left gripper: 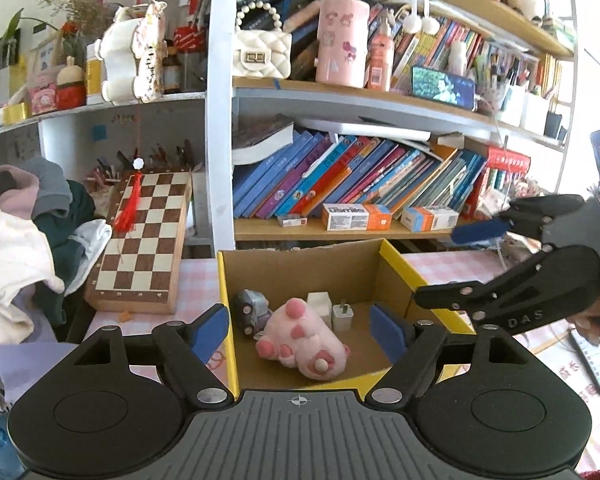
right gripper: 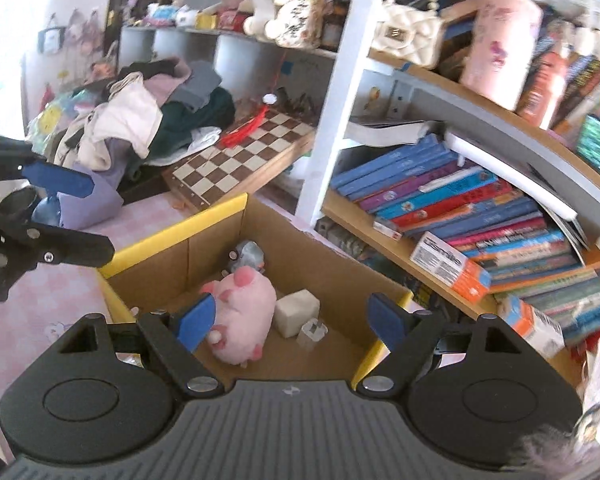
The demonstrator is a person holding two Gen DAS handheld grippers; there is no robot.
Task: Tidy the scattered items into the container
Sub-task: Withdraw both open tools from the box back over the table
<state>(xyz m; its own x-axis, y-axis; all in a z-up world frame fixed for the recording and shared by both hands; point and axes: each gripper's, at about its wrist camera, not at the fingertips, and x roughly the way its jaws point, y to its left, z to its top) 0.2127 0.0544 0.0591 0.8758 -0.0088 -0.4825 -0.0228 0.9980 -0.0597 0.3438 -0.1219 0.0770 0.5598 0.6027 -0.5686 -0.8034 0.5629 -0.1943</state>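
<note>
A cardboard box with yellow rims (left gripper: 399,264) (right gripper: 172,232) stands on the pink checked tablecloth. In it lie a pink plush toy (left gripper: 303,340) (right gripper: 246,312), a grey toy car (left gripper: 252,310) (right gripper: 248,256), a white block (left gripper: 319,302) (right gripper: 298,312) and a white charger plug (left gripper: 343,316) (right gripper: 311,334). My left gripper (left gripper: 300,330) is open and empty above the box's near side. My right gripper (right gripper: 292,320) is open and empty over the box; it also shows at the right of the left wrist view (left gripper: 443,264).
A chessboard (left gripper: 144,236) (right gripper: 240,152) leans at the left beside a pile of clothes (left gripper: 28,240) (right gripper: 140,120). A bookshelf with books and small cartons (left gripper: 355,216) (right gripper: 451,268) stands right behind the box. A tablet (left gripper: 595,360) lies at the right.
</note>
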